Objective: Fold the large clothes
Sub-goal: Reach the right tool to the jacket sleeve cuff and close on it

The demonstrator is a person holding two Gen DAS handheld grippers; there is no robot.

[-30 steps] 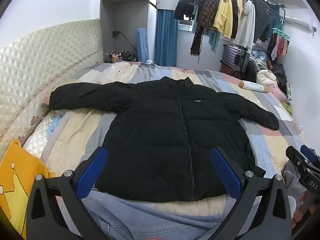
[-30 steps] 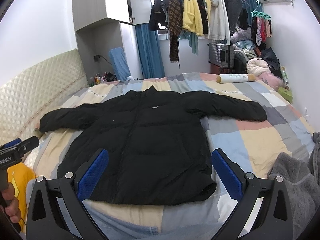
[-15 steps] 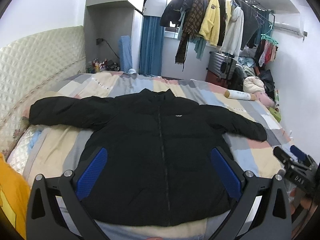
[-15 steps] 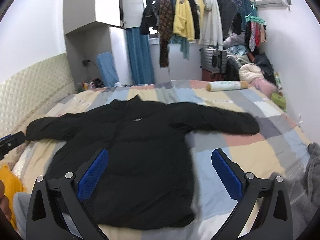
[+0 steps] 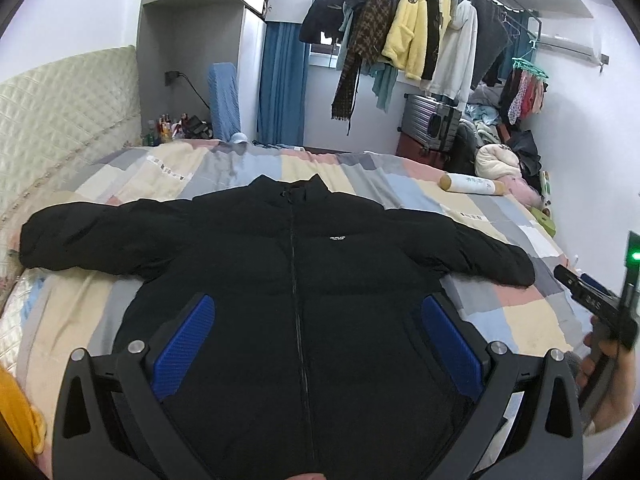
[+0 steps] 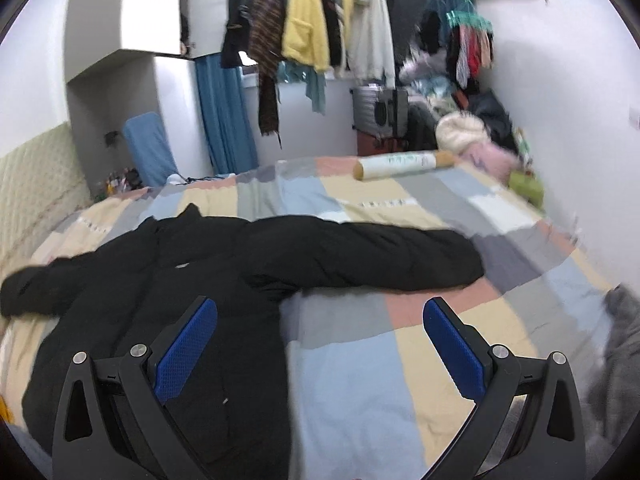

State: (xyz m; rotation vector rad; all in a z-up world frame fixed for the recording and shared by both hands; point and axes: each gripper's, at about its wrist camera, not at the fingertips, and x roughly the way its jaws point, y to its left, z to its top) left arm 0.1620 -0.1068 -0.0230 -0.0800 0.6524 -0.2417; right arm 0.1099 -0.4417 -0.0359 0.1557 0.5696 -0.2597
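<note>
- A black puffer jacket is lying flat and face up on the patchwork bedspread, zipped, collar at the far end and both sleeves stretching out to left and right.
- The left gripper is hanging over the jacket's lower front with its blue pads spread wide, grasping nothing.
- The right gripper is likewise standing released, its fingers straddling the jacket's right edge and bare bedspread.
- Containers: a grey suitcase is standing closed beyond the far end of the bed; its contents cannot be told.
- A paper roll is lying on the far right of the bedspread, well apart from the jacket.
- Only the left wrist view is showing the jacket's left sleeve in full, the quilted headboard, and a hand holding the other tool at the right edge.
- Only the right wrist view, somewhat blurred, is showing a grey cloth at the near right.
- Clothes on a hanging rail are showing in both views.
</note>
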